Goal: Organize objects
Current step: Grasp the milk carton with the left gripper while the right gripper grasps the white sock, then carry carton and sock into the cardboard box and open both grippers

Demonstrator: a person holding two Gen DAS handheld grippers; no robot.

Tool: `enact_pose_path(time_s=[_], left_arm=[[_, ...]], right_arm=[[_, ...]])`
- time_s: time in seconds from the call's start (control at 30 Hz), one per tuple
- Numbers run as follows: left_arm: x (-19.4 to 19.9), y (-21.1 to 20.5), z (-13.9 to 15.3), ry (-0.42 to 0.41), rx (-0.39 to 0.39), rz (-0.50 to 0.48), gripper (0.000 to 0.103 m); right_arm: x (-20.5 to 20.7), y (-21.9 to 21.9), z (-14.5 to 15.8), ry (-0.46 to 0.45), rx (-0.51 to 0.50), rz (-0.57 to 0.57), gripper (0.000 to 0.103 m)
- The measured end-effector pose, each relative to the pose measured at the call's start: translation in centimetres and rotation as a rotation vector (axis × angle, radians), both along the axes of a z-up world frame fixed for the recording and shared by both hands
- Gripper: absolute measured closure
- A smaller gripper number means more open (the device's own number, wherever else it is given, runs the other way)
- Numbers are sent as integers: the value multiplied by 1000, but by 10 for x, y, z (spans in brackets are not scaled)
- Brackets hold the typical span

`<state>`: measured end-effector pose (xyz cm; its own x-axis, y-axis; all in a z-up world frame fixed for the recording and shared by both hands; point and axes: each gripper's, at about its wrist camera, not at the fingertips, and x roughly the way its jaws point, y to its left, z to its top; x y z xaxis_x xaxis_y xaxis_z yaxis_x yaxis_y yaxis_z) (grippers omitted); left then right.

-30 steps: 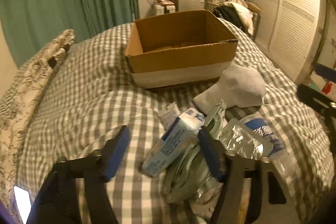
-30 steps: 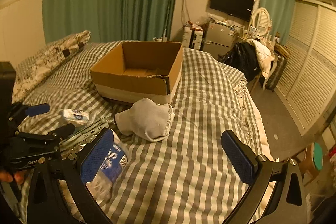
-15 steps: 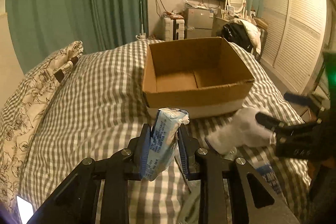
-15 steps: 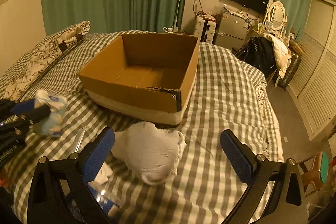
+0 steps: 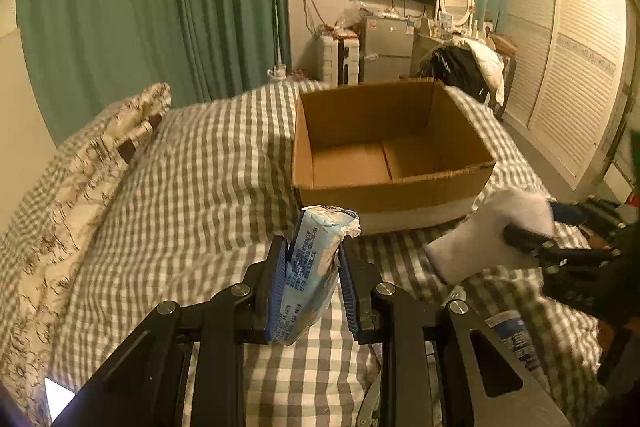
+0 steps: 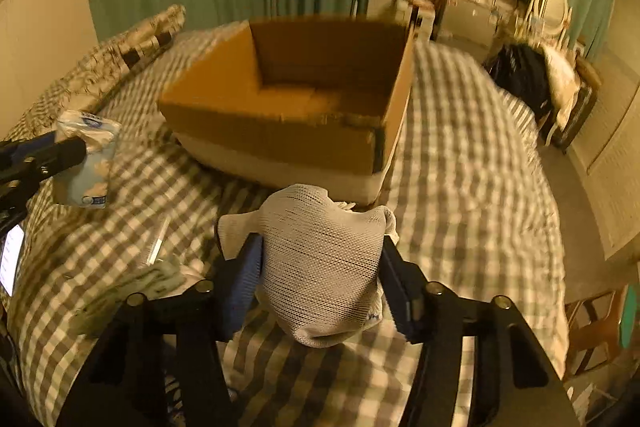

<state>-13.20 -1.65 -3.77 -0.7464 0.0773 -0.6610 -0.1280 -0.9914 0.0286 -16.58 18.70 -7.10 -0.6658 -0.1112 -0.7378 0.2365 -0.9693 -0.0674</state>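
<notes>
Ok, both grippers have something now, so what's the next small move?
Probably carry the left gripper forward over the cardboard box and let go there. It is shut on the blue tissue pack, the box in front looks empty, and the right gripper already clamps the white sock, so it can follow.

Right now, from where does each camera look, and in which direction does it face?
Left wrist: sits behind the left gripper, faces the cardboard box across the bed; its fingers clamp a tissue pack.
Right wrist: sits behind the right gripper, faces the same box; its fingers clamp a white sock.
Shared: box, bed, pack, sock, and each other's gripper.
</notes>
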Motion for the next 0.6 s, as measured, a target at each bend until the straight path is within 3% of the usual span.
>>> enact_pose_path(time_s=[0.37,0.6], left_arm=[[-18,10,90,139,32,-46,77],[-73,26,113,150,61,-59,77]], right_arm=[[16,3,119,247,-2,6,50],[-22,-10,162,319,-32,14,50]])
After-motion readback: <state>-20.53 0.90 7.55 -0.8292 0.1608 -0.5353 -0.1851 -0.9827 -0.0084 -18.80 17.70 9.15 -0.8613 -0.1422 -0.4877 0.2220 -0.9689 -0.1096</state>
